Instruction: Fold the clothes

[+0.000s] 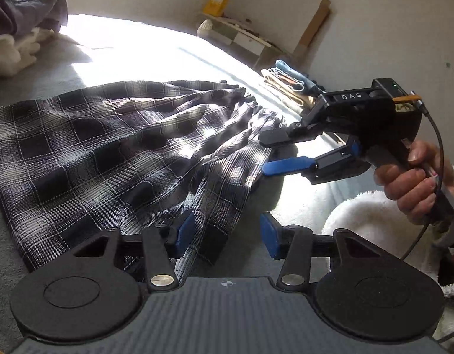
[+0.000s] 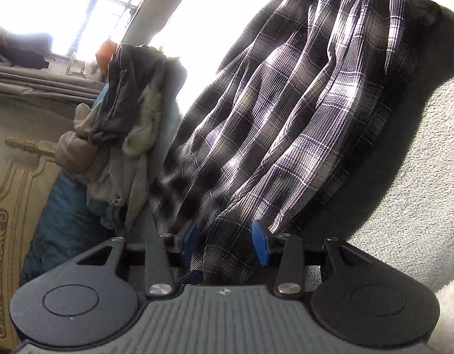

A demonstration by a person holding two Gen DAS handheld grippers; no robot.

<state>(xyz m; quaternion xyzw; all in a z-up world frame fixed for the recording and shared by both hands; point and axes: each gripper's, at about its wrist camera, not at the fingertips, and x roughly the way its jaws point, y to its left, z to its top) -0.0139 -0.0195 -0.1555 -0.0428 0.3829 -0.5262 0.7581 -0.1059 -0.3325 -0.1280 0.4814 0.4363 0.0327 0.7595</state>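
Plaid garment (image 1: 103, 147): dark check with pale lines, spread rumpled across the bed (image 1: 168, 53), its gathered edge toward my right side. Bed: pale cover, sunlit in the middle. Left gripper (image 1: 227, 234): my jaws stand wide apart, a fold of the plaid lying between the blue pads (image 1: 184, 230), touching the left one; nothing clamped. Right gripper (image 1: 271, 155): seen from the left wrist, jaws parted at the garment's gathered edge, one black finger above, one blue below; the right wrist view shows a bunch of plaid running between the pads (image 2: 261, 243), which are not pressed together; whether it truly grips the cloth I cannot tell. Right hand (image 1: 410, 180): wrapped round the handle, white fleecy sleeve (image 1: 374, 230) beneath. Heap of dark and grey clothes (image 2: 129, 112): at the bed's far side, near the window. Folded stack (image 1: 289, 84): tan and blue pieces, at the bed's edge beyond the right gripper.
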